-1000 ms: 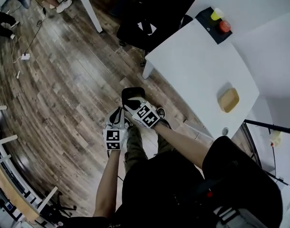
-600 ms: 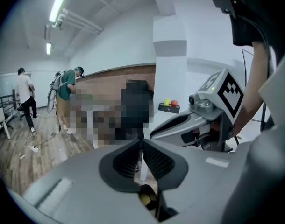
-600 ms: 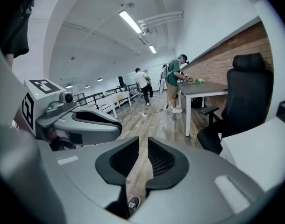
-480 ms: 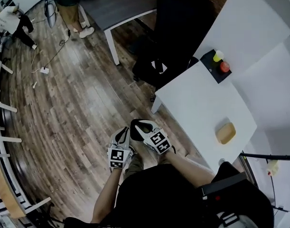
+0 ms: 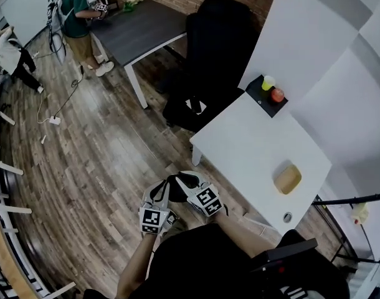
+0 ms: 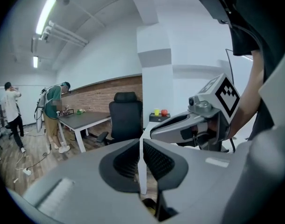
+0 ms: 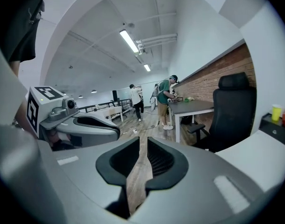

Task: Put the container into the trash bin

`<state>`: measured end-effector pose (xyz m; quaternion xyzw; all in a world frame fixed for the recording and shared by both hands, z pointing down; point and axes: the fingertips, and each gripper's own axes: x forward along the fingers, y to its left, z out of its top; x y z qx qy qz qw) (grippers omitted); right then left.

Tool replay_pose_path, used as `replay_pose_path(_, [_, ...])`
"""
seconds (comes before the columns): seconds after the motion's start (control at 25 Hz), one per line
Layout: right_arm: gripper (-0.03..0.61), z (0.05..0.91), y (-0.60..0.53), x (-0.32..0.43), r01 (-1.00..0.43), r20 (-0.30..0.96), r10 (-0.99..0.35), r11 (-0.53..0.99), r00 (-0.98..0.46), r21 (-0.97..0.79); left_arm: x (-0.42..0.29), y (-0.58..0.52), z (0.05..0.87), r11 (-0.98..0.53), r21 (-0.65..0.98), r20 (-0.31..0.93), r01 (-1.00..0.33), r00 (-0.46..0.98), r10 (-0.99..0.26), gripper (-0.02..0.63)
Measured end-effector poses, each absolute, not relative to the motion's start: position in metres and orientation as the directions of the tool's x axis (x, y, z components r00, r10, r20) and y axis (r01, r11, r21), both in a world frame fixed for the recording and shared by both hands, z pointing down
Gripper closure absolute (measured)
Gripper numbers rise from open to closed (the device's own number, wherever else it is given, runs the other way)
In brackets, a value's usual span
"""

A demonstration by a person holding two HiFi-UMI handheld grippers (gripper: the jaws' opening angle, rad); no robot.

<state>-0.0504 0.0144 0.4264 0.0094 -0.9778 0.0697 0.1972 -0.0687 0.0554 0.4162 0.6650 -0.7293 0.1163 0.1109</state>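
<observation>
Holding left gripper and right gripper closed, empty, drawn lower in view than before; container untouched on table

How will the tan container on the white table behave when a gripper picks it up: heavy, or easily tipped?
The tan container looks low and wide, so it probably will not roll or tip. It looks open and empty, so it is likely light. Its rim may bend under a firm pinch, though its material cannot be told.
</observation>
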Motion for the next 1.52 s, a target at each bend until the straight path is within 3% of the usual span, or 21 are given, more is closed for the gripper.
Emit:
replay_pose_path(0.4, [0.506, 0.430, -0.135, 0.119, -0.467, 0.386, -0.392, 0.876, -0.835, -0.123, 0.055, -0.061, 0.410, -0.236, -0.030, 0.309, -0.971, 0.216, -0.926, 0.617])
replay_pose_path(0.64, [0.505, 0.442, -0.211, 0.266, -0.709, 0.414, -0.616, 0.697, -0.671, -0.112, 0.139, -0.120, 0.408, -0.392, -0.032, 0.309, -0.920, 0.364, -0.879, 0.617])
replay_pose_path(0.88, [0.505, 0.467, -0.259, 0.412, -0.872, 0.471, -0.753, 0.485, -0.459, -0.074, 0.216, -0.156, 0.409, -0.501, -0.033, 0.307, -0.865, 0.468, -0.829, 0.617])
replay_pose_path(1.16, [0.488, 0.525, -0.285, 0.517, -0.954, 0.579, -0.764, 0.283, -0.285, -0.096, 0.260, -0.175, 0.410, -0.532, -0.037, 0.310, -0.846, 0.496, -0.811, 0.617])
replay_pose_path(1.4, [0.444, 0.566, -0.294, 0.530, -0.948, 0.636, -0.709, 0.159, -0.305, -0.277, 0.264, -0.184, 0.413, -0.513, -0.041, 0.320, -0.857, 0.475, -0.820, 0.617])
replay_pose_path(1.52, [0.443, 0.584, -0.295, 0.530, -0.950, 0.677, -0.675, 0.132, -0.295, -0.282, 0.264, -0.186, 0.413, -0.499, -0.039, 0.322, -0.866, 0.462, -0.826, 0.617])
